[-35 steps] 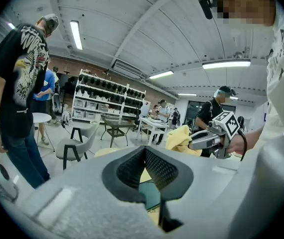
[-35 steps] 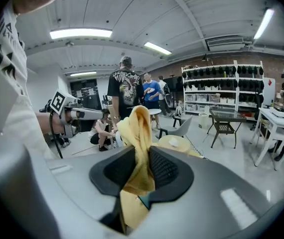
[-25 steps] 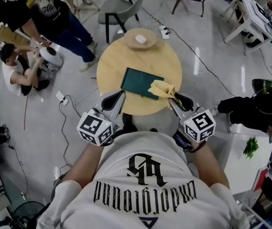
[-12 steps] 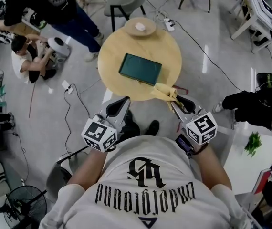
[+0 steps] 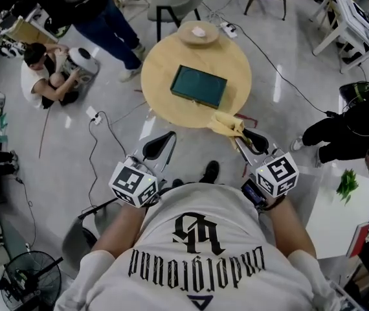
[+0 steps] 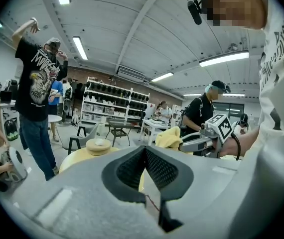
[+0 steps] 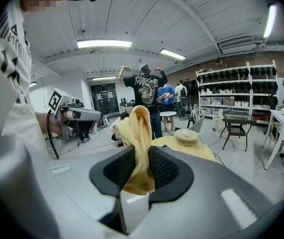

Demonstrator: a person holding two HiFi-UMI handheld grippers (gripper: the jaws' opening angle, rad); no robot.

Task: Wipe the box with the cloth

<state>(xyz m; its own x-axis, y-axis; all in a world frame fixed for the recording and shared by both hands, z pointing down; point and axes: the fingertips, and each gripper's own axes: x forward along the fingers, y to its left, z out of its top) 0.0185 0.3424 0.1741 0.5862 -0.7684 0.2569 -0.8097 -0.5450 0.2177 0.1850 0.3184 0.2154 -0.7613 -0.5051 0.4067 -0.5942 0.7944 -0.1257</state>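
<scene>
A dark green box (image 5: 199, 87) lies flat on the round wooden table (image 5: 162, 102), with nothing on it. My right gripper (image 5: 238, 135) is shut on a yellow cloth (image 5: 226, 124), which hangs bunched over the table's near edge, clear of the box. In the right gripper view the cloth (image 7: 138, 133) rises out of the pinched jaws of the right gripper (image 7: 141, 159). My left gripper (image 5: 169, 137) is shut and empty, held over the floor short of the table. In the left gripper view the left gripper (image 6: 144, 152) has its jaws pressed together. Neither gripper view shows the box.
A wooden dish (image 5: 199, 32) holding a small white thing sits at the table's far edge. A standing person (image 5: 100, 18) and a crouching person (image 5: 42, 76) are at the left, a chair (image 5: 171, 8) behind the table. Cables cross the floor. A white table (image 5: 340, 209) stands at the right.
Both grippers have drawn back from the table toward my body. The cloth, which lay on the box's corner, has come off it with the right gripper. The table now lies farther away.
</scene>
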